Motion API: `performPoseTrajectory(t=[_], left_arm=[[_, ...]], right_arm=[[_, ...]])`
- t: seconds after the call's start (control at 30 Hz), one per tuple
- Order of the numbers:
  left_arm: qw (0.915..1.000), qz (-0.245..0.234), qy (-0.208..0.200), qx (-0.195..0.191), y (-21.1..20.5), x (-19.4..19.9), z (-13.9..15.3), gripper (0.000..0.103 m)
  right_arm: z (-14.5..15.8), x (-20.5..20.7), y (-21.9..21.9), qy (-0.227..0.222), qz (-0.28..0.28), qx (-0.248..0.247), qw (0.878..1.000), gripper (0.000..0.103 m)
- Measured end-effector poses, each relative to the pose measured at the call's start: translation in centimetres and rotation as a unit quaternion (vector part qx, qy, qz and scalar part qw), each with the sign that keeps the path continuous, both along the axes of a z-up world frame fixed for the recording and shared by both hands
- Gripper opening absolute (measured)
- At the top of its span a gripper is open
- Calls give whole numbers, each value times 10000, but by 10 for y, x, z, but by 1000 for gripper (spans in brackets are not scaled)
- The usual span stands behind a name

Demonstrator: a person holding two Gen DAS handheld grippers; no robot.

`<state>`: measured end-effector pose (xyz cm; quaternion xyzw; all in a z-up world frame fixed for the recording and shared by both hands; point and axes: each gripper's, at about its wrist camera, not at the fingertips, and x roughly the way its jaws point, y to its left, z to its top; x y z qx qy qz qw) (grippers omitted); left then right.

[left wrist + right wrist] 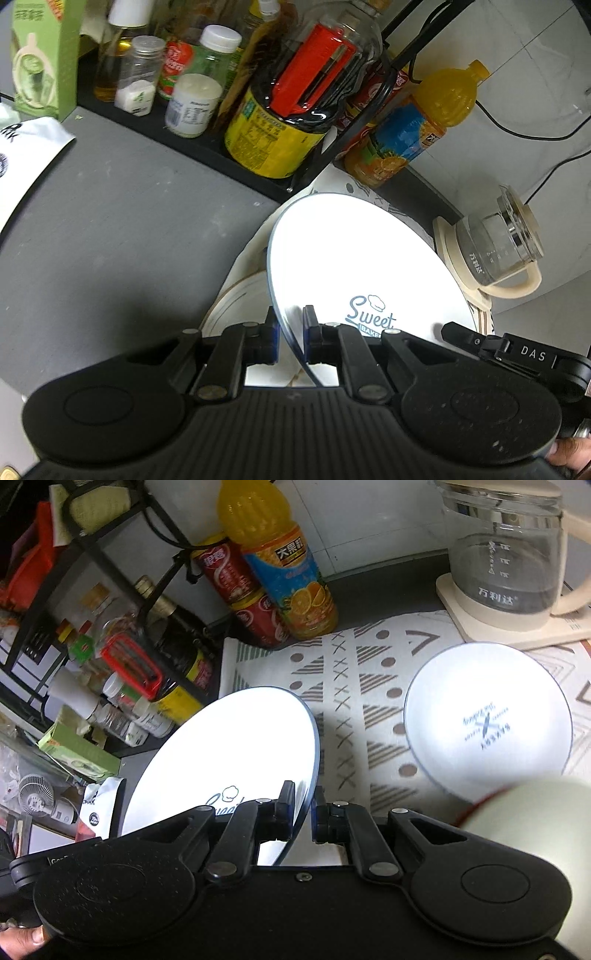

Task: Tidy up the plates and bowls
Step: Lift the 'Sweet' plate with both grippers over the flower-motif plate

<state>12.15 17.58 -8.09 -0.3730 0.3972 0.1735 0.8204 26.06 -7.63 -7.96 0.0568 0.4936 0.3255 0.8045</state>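
A white plate with a blue rim and "Sweet" print (pixel 354 258) is held tilted above the counter by both grippers. My left gripper (pixel 290 334) is shut on its near rim. My right gripper (pixel 303 814) is shut on the rim of the same plate (pixel 229 753) from the other side. Under it in the left wrist view lies a gold-rimmed plate (pixel 240 306). A white bowl with a blue rim (pixel 487 720) sits on the patterned mat (pixel 354 686) to the right. A blurred cream object (pixel 535 823) is close at the right edge.
A black rack (pixel 184 140) holds sauce bottles and jars at the back. An orange juice bottle (pixel 284 561) and red cans (pixel 240 583) stand by the wall. A glass kettle (pixel 506 554) on its cream base stands at the back right. Grey counter (pixel 110 240) lies to the left.
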Motion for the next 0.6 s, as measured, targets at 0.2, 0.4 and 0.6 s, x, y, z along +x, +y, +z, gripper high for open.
performPoseTrajectory(t=[0.2, 0.4, 0.6], left_arm=[[10000, 51, 37, -37, -1, -28, -4, 9], [9999, 88, 108, -76, -1, -47, -10, 9], [9997, 83, 155, -144, -4, -57, -18, 9]], right_arm=[[-2, -31, -3, -142, 44, -114, 9998, 9], [-8, -53, -5, -145, 106, -241, 9995, 9], [-12, -65, -6, -172, 148, -378, 9990, 9]])
